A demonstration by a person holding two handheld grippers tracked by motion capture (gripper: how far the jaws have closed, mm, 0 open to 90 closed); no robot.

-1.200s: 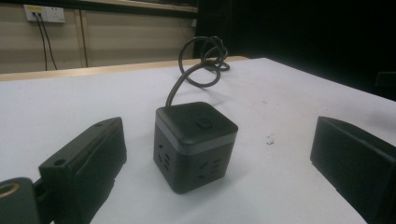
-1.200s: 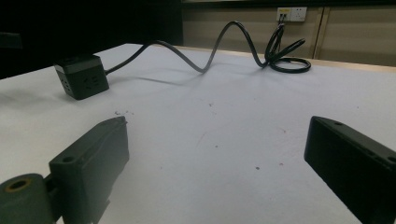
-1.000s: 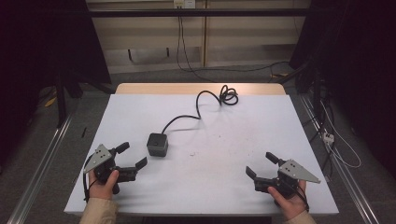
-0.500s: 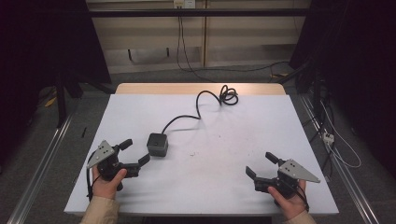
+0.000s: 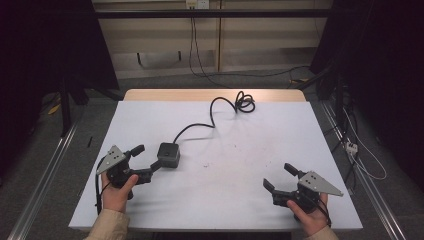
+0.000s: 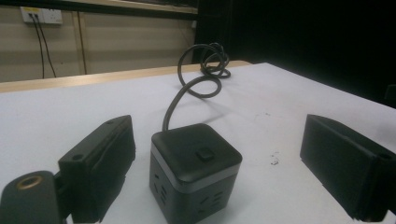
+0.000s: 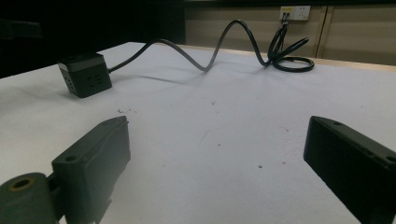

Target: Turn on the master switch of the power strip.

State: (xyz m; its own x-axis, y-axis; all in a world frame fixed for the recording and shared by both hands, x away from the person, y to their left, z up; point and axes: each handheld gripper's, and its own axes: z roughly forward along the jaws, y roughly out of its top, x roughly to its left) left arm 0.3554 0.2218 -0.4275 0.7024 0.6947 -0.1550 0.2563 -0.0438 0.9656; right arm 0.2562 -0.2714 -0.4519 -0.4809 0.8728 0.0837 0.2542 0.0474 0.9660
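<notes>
A dark cube-shaped power socket (image 5: 169, 154) stands on the white table (image 5: 240, 145), left of the middle. Its black cable (image 5: 200, 127) runs back to a loose coil (image 5: 243, 103) near the far edge. My left gripper (image 5: 146, 160) is just left of the cube. In the left gripper view the cube (image 6: 194, 170) stands between the jaws, nearer the left one and touching neither. The jaws have just been closing a little and are still wide. My right gripper (image 5: 278, 176) rests at the front right, open, with nothing between its fingers.
The table has a wooden strip (image 5: 215, 95) along its far edge. Metal rails (image 5: 45, 175) run along the floor on both sides. A small plug strip with cables (image 5: 351, 147) lies on the floor at the right. Wall sockets (image 5: 197, 4) are at the back.
My left gripper has moved right and forward, up to the cube, which now stands between its jaws. The right gripper has stayed still.
</notes>
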